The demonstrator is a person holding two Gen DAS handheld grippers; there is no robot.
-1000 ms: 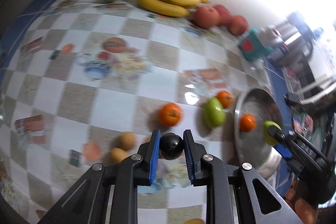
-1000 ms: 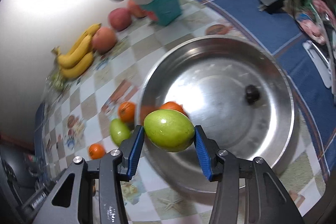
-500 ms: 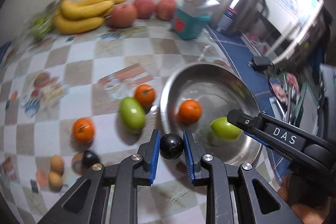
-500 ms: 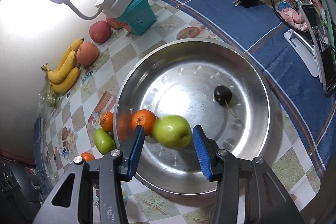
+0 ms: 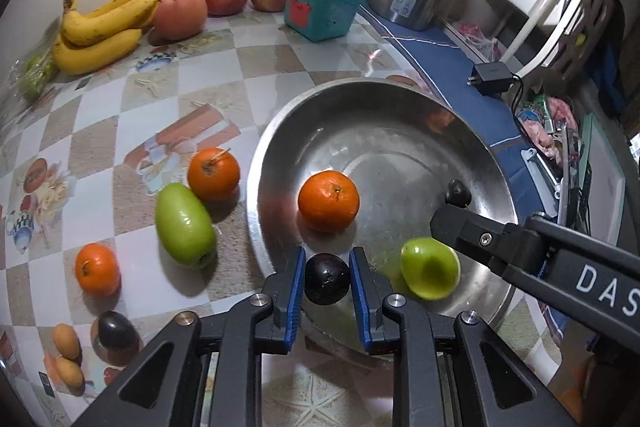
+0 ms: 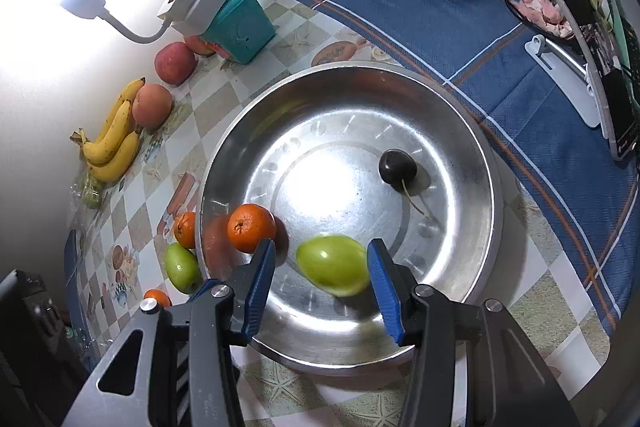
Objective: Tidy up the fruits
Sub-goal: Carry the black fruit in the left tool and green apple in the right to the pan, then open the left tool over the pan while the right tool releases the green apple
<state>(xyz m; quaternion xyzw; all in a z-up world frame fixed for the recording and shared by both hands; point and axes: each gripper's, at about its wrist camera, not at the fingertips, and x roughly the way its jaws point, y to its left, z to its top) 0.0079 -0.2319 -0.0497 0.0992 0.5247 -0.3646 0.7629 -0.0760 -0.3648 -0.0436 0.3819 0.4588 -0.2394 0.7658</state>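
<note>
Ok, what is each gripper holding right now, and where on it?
The left gripper clamps a dark round fruit across its sides. The right gripper is open, holding nothing.

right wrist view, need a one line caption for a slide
Open right gripper above a green fruit lying in the steel bowl beside an orange and a dark cherry.

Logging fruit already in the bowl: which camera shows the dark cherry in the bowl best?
The right wrist view: the cherry lies unobstructed in the bowl, stem visible. In the left wrist view, the cherry is small and partly hidden behind the right gripper.
</note>
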